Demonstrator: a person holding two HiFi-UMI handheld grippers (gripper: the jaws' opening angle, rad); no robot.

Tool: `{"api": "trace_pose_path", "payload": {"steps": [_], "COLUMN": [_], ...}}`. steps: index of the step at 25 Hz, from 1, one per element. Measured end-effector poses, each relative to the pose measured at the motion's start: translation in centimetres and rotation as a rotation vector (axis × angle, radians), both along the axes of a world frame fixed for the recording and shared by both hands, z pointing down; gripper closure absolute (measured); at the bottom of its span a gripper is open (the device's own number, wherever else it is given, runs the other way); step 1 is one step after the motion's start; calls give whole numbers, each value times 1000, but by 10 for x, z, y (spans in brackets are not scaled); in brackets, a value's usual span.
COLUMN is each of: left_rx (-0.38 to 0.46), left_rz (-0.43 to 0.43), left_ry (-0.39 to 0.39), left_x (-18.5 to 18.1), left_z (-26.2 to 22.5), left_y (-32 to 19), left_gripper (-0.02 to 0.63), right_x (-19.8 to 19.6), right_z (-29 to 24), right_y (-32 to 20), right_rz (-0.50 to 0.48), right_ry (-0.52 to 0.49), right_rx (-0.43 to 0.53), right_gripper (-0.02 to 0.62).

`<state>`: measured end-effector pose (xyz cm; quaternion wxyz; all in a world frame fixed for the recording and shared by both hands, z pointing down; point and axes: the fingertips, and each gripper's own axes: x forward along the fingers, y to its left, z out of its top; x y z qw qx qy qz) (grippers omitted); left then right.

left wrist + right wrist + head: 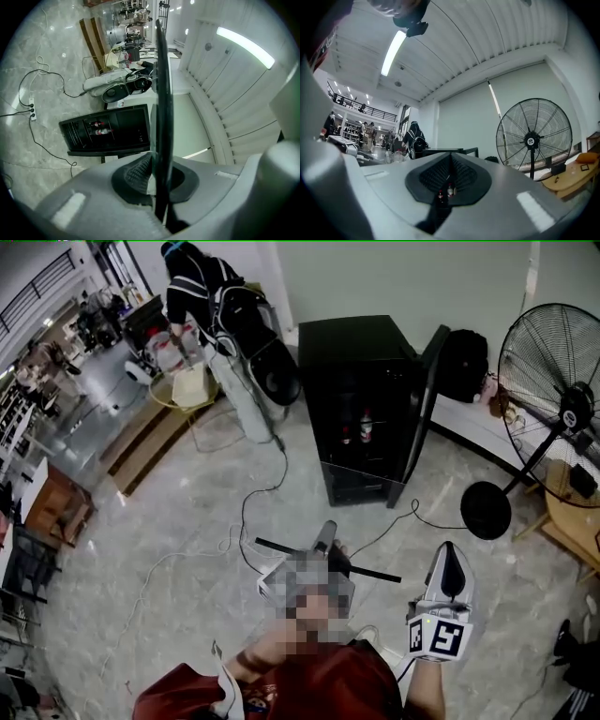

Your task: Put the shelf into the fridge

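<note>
The black fridge (361, 381) stands on the floor ahead with its door (424, 409) swung open to the right; bottles (366, 427) show on a rack inside. My left gripper (327, 529) is shut on the shelf (375, 574), a thin dark panel held level in front of me, well short of the fridge. In the left gripper view the shelf (161, 84) runs edge-on between the pads of the left gripper (159, 165), with the fridge (108, 133) beyond. My right gripper (449, 554) is to the right of the shelf, apart from it. The right gripper (450, 161) is shut on nothing.
A tall pedestal fan (553, 399) with its round base (486, 510) stands right of the fridge, by a wooden table (577, 521). Cables (253, 502) trail over the marble floor. A person (192, 287) bends over equipment at the back left. A black bag (464, 362) sits behind the door.
</note>
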<state>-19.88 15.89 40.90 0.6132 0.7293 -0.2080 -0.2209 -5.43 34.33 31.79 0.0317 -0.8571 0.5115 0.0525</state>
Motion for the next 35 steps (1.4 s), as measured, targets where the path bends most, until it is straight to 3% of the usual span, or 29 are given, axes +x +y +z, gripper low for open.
{"api": "trace_pose_path", "payload": {"steps": [8, 18, 29, 35], "left_rx": [8, 5, -34, -38], "left_rz": [29, 18, -5, -6], "left_ry": [33, 39, 23, 90], "left_x": [52, 78, 104, 138], "left_z": [-11, -8, 22, 10], "left_y": [39, 59, 20, -22], "left_gripper": [594, 594, 594, 594], "right_x": [40, 68, 92, 116], "right_z": [-1, 8, 21, 14], "right_y": [40, 59, 22, -27], "right_rz": [2, -22, -38, -70], "right_ry": [5, 8, 30, 74], "right_rx": [4, 5, -31, -55], "right_gripper": [595, 595, 595, 595]}}
